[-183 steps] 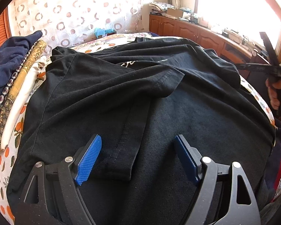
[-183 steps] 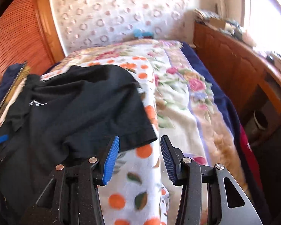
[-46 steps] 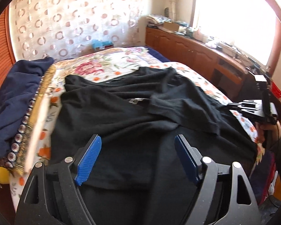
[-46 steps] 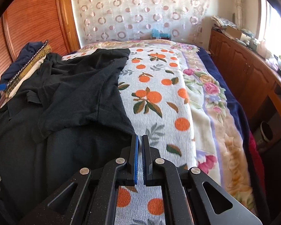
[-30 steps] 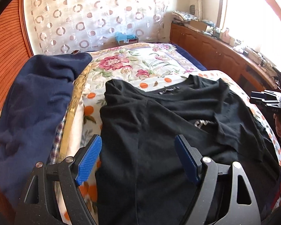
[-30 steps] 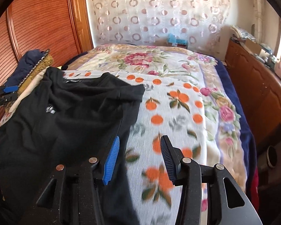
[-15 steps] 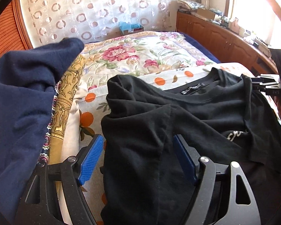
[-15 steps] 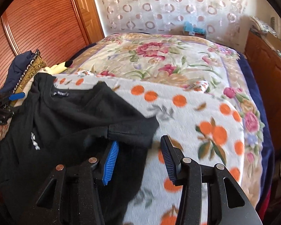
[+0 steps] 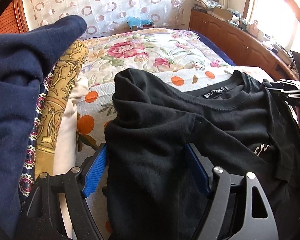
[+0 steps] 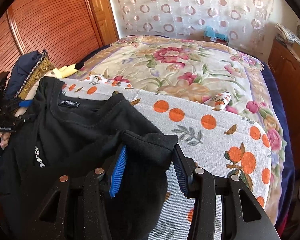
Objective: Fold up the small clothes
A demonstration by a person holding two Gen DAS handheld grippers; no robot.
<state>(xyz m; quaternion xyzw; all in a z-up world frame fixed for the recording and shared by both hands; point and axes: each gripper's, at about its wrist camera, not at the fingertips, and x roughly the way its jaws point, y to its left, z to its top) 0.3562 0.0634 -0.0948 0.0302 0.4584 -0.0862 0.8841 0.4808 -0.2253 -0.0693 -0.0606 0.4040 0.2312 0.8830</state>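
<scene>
A black T-shirt (image 9: 220,124) lies on the orange-dotted white sheet (image 9: 90,108), collar and label toward the far side. My left gripper (image 9: 146,168) is open, its blue pads on either side of the shirt's left sleeve and shoulder. In the right wrist view the same shirt (image 10: 74,128) shows with white lettering. My right gripper (image 10: 149,166) is open around the right sleeve (image 10: 150,144), whose cuff lies between the pads. Each gripper shows in the other view, at the far edge: the right gripper (image 9: 288,92), the left gripper (image 10: 8,112).
A pile of folded clothes, navy (image 9: 16,92) on top with a gold-patterned piece (image 9: 60,96), sits left of the shirt. A floral blanket (image 10: 186,68) covers the bed beyond. Wooden cabinets (image 9: 240,38) run along the right, a wooden wardrobe (image 10: 50,26) on the left.
Both grippers moved from the shirt's lower part up to its shoulders. The right gripper, shut 1.5 s ago, opened. Both now straddle the sleeves, closer than half a second ago.
</scene>
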